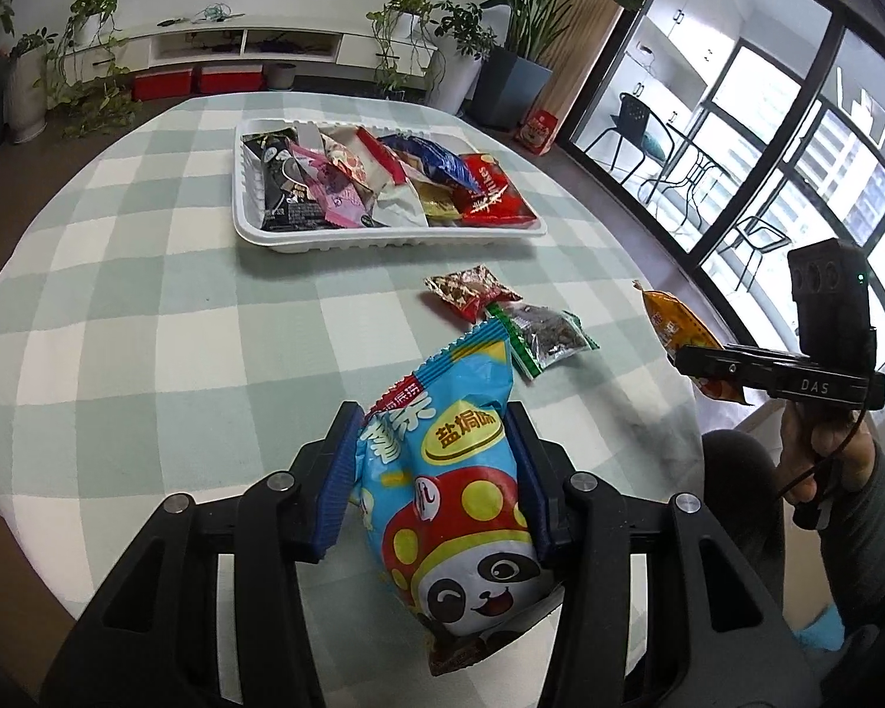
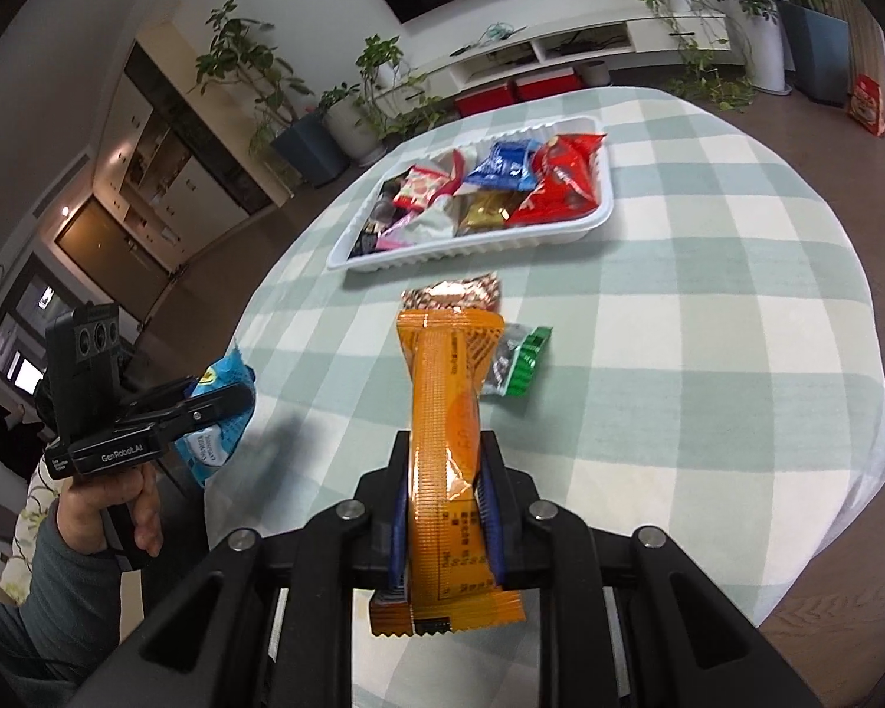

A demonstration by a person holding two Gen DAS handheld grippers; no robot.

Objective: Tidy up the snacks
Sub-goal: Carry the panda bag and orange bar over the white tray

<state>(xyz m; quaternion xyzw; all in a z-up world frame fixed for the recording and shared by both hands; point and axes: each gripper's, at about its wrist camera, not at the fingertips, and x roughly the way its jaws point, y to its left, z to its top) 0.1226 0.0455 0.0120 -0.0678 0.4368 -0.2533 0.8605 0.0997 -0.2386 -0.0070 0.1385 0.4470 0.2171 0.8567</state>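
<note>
- Two packets are off the worktop (image 1: 147,307): the left gripper (image 1: 436,472) has its jaws clamped on a blue panda snack bag (image 1: 448,507), and the right gripper (image 2: 442,501) has its jaws clamped on a long orange wrapper (image 2: 445,413).
- Two small packets lie loose on the checked cloth, touching each other: a red-brown one (image 1: 472,289) and a green-edged one (image 1: 546,336), both between the grippers and the tray.
- White tray (image 1: 248,224) sits further back, near the middle of the worktop, already crowded with wrappers; a red pack (image 1: 492,192) fills its right end against the rim.
- Bare cloth lies open to the left of the tray and in front of it.
- Right of the loose packets the worktop's rounded edge drops to the floor.
</note>
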